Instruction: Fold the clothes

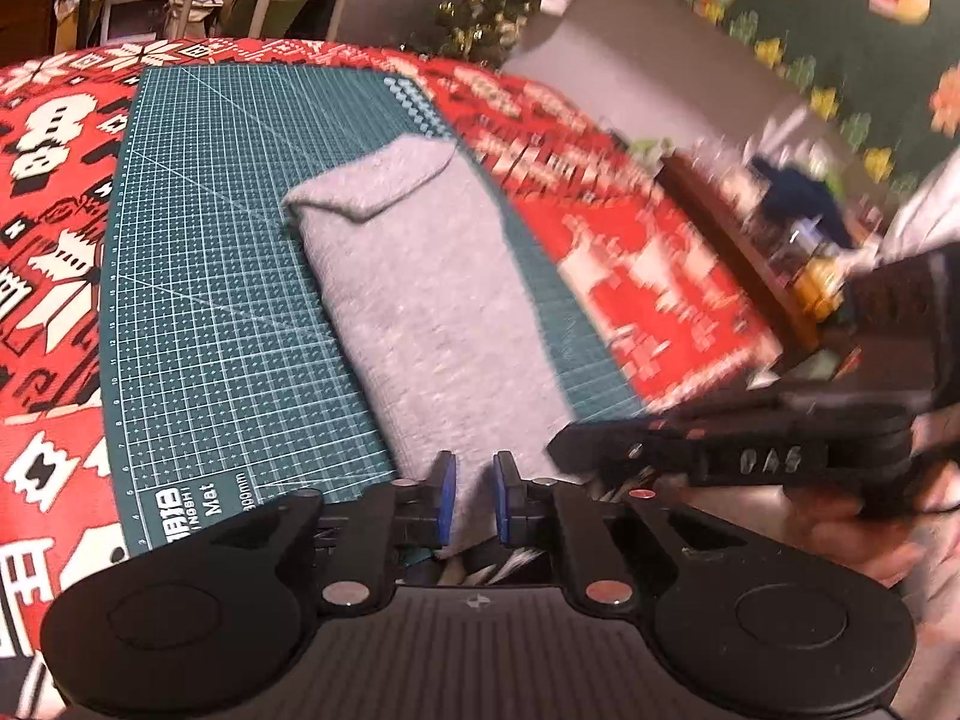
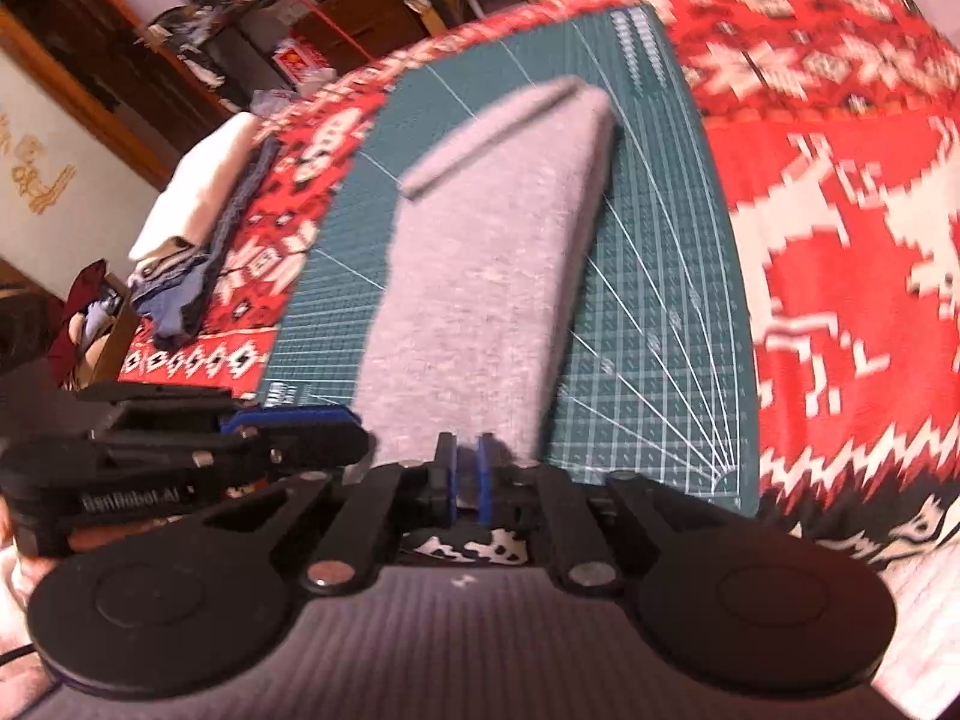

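Grippers, left point(image 1: 475, 495) and right point(image 2: 465, 477), pinch grey garment's point(image 1: 432, 306) near edge over cutting mat point(image 1: 228, 300); uneven pulling could skew the fold.

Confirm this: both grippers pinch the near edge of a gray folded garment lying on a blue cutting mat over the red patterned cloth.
One thing is wrong: the mat is green, not blue, as the left wrist view shows. The rest holds: the left gripper and right gripper both pinch the near edge of the gray folded garment, which lies on the mat over the red patterned cloth.
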